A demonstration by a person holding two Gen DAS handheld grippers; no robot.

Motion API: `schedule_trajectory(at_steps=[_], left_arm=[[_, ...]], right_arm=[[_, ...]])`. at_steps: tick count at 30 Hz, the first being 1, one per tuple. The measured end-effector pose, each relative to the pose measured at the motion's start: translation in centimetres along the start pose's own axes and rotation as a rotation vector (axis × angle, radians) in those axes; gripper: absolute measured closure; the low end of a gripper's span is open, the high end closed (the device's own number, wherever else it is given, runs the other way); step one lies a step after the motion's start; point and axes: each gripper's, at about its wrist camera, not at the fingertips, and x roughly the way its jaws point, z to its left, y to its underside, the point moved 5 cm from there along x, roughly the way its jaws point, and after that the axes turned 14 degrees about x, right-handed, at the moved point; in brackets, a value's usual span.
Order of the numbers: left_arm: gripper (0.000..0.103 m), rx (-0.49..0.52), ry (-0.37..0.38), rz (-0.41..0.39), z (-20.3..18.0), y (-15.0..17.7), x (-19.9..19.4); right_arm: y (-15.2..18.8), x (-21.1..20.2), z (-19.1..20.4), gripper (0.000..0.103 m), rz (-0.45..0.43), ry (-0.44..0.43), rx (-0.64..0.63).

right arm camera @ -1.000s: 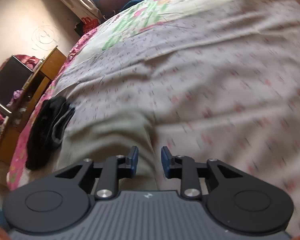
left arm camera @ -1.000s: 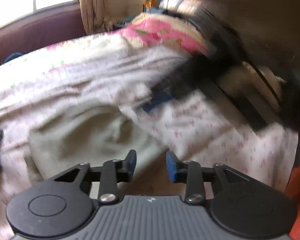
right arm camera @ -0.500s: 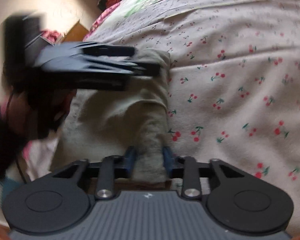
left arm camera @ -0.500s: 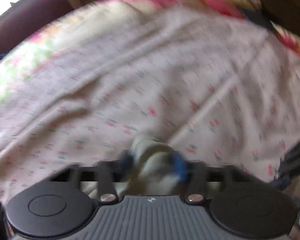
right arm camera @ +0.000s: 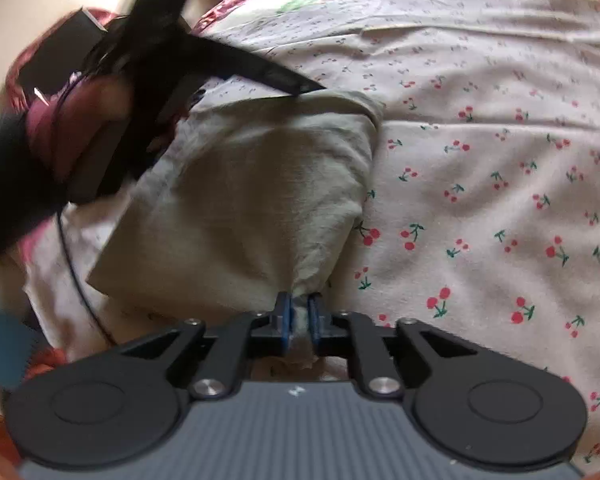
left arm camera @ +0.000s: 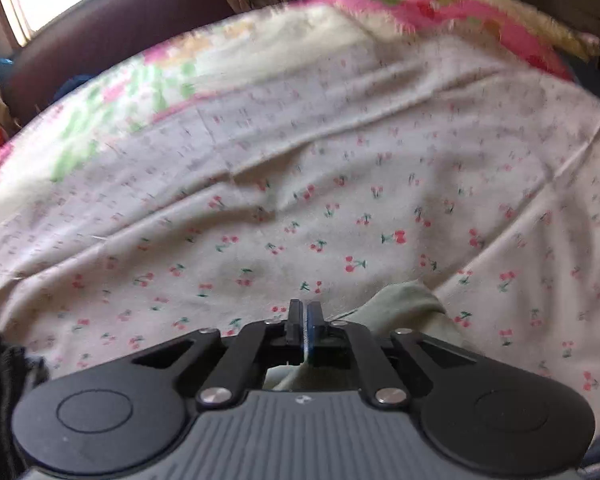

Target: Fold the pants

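Observation:
The pale olive-green pants (right arm camera: 252, 196) lie as a folded slab on the cherry-print bedsheet (right arm camera: 500, 184). My right gripper (right arm camera: 299, 314) is shut on a bunched near corner of the pants. My left gripper (left arm camera: 304, 322) has its jaws pressed together; a fold of the pants (left arm camera: 404, 312) shows just right of it, and whether cloth is pinched between the pads is hard to tell. In the right wrist view the left gripper (right arm camera: 300, 88) reaches in from the left and touches the far edge of the pants.
The cherry-print sheet (left arm camera: 340, 200) covers the bed, with a pink and green floral blanket (left arm camera: 420, 4) at the far side. A dark headboard (left arm camera: 112, 52) and a window lie behind. A dark garment (left arm camera: 0, 392) lies at the left edge.
Both grippers closed from open on the pants' edge. The pants now lie spread as a flatter folded slab, with the left gripper moved to its far edge.

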Motion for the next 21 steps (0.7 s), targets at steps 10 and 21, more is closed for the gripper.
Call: schedule_trajectory(at_steps=[10,21], left_arm=[[0.043,-0.045,-0.111,-0.189,-3.9,5.8,-10.4],[0.04,-0.196,-0.335,-0.057,0.0,14.8,-11.1]], right_arm=[[0.6,-3.3,-0.6,0.085,-0.147,0.03,0.101],[1.4,-2.3,7.5,0.073,-0.16,0.084,-0.149]])
